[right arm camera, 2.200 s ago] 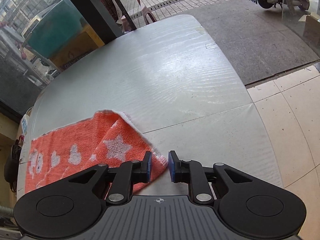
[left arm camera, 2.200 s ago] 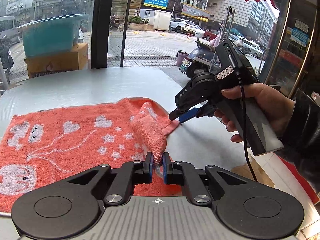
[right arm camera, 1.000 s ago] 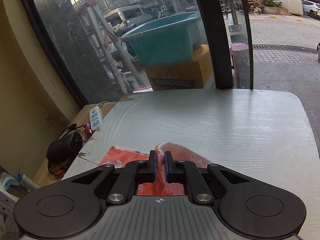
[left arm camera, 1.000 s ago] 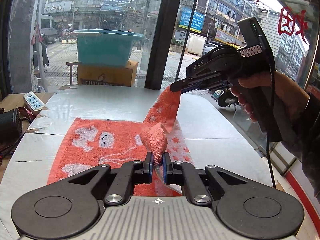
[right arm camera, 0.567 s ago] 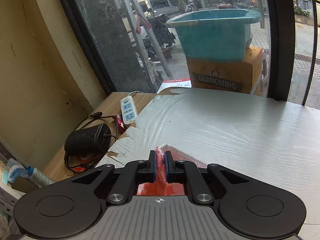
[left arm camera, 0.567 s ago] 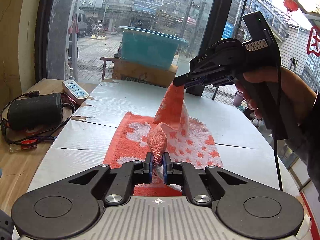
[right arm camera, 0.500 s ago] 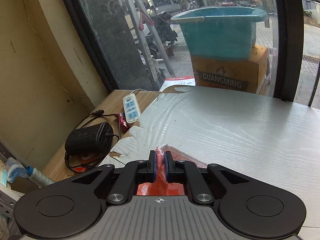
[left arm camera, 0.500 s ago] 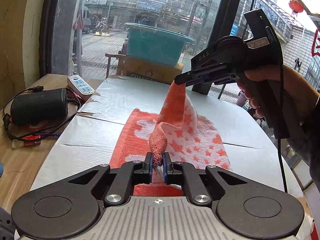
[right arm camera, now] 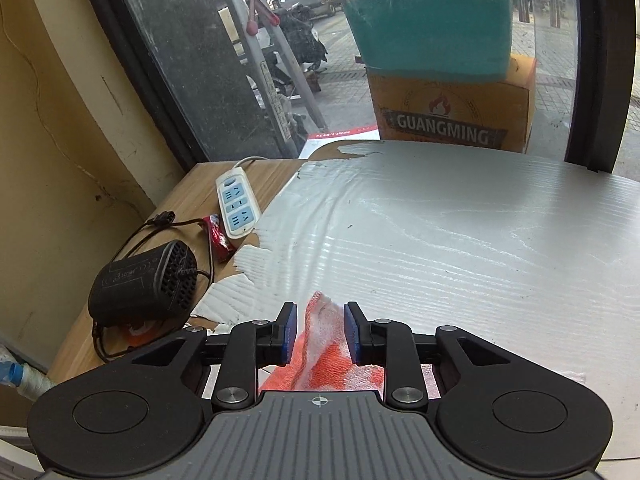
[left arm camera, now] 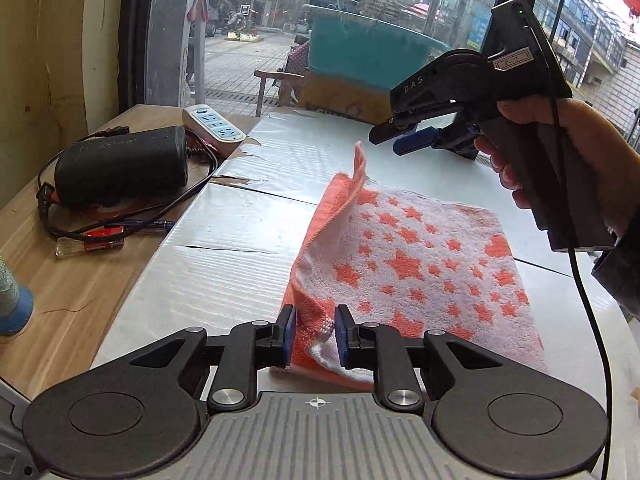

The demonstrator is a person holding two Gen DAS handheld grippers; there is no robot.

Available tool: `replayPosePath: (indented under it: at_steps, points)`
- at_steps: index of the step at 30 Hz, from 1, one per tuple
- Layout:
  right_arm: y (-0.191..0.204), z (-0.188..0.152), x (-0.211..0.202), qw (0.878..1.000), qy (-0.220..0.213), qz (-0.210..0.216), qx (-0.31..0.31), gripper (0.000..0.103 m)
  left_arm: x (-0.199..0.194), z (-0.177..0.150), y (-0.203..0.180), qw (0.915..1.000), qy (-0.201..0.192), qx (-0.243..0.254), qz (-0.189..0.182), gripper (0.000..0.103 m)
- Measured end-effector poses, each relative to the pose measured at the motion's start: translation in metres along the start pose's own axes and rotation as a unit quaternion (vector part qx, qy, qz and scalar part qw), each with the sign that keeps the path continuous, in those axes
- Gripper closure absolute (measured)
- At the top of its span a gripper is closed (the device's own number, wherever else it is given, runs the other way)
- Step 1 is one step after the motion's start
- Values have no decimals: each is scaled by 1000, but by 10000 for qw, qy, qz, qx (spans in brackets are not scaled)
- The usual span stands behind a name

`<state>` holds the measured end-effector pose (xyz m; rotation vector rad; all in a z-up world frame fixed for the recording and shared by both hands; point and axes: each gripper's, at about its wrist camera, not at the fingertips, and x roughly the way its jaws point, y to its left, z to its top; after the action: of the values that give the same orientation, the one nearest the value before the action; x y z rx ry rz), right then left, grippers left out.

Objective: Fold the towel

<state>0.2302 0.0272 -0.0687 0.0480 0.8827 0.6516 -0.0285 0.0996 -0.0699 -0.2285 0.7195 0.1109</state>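
The orange towel (left arm camera: 404, 264) with white star pattern lies folded in half on the white table (left arm camera: 224, 256), its pale underside up. My left gripper (left arm camera: 315, 334) is open, with the towel's near corner loose between the blue pads. My right gripper (left arm camera: 394, 140) is open just above the far corner, which still stands up in the air. In the right wrist view the right gripper (right arm camera: 320, 330) is open with that corner (right arm camera: 320, 320) between the pads.
A black adapter (left arm camera: 120, 166) with cables and a white power strip (left arm camera: 212, 122) lie on the wooden desk to the left. A teal tub (right arm camera: 432, 20) on a cardboard box stands behind the window. The table's right edge is close to my right hand.
Both grippers carried the towel's right end over to the left, lowered it onto the other half, then opened and let go of the corners.
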Motion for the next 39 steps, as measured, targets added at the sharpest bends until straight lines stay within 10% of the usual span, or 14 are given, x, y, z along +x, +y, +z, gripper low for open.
replayPosePath:
  at_steps: [10, 24, 34, 39]
  points:
    - [-25, -24, -19, 9942, 287, -517, -903, 74, -5, 1, 16, 9998, 44, -128, 136, 79]
    - [-84, -28, -37, 9802, 713, -1524, -1048, 74, -3, -29, -93, 9694, 586, 1293, -2003, 68]
    - [-94, -33, -36, 9838, 646, -1339, -997, 75, 6, -41, -120, 9598, 748, 1872, -1953, 67]
    - [-106, -33, -49, 9878, 556, -1211, -811, 94, 8, -38, -126, 9579, 739, 1945, -1976, 67]
